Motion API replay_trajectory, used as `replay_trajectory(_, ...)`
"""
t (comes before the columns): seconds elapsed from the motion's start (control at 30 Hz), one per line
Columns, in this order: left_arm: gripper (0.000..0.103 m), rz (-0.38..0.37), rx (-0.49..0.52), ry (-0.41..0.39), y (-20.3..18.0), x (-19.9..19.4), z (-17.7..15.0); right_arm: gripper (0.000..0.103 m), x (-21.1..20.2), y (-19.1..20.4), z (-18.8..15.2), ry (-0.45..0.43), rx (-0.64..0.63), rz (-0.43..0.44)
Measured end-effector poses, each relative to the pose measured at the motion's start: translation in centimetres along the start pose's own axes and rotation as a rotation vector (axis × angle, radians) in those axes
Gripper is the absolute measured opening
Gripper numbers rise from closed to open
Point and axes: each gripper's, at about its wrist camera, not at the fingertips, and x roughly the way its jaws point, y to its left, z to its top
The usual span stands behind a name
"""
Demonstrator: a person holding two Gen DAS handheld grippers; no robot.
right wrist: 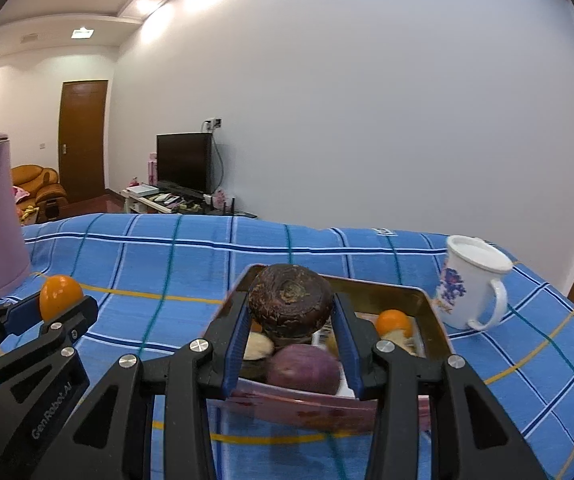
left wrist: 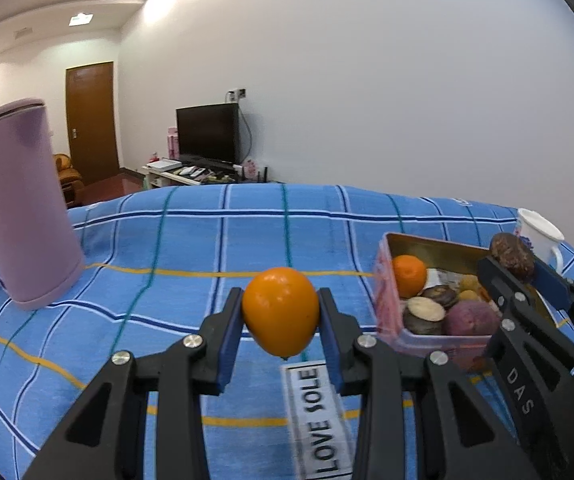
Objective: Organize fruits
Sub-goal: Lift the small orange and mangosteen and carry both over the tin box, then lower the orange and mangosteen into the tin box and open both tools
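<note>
My left gripper [left wrist: 280, 312] is shut on an orange fruit [left wrist: 280, 316] and holds it above the blue plaid cloth [left wrist: 167, 240], left of the pink tin box [left wrist: 387, 312]. My right gripper [right wrist: 290, 312] is shut on a dark brown round fruit [right wrist: 290, 306] and holds it over the tin box [right wrist: 307, 404]. The box holds a small orange [left wrist: 408, 275], a purple fruit [right wrist: 303, 368] and several other brown and pale pieces. The right gripper also shows in the left wrist view [left wrist: 512, 270], the left one in the right wrist view [right wrist: 61, 300].
A tall lilac cylinder container [left wrist: 19, 212] stands at the left of the table. A white floral mug [right wrist: 471, 280] stands right of the box. A white "LOVE SOLE" label [left wrist: 319, 420] lies on the cloth. Behind the table are a TV, a door and a sofa.
</note>
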Motion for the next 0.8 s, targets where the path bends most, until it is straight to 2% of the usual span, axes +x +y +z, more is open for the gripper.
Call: replay_trajectory(0.8,0.038,-0.102,0.082,0.006,-8.4,1.6,0.7,0.043,1.5,-7.7,-0.2,0.032,0.053,-0.117)
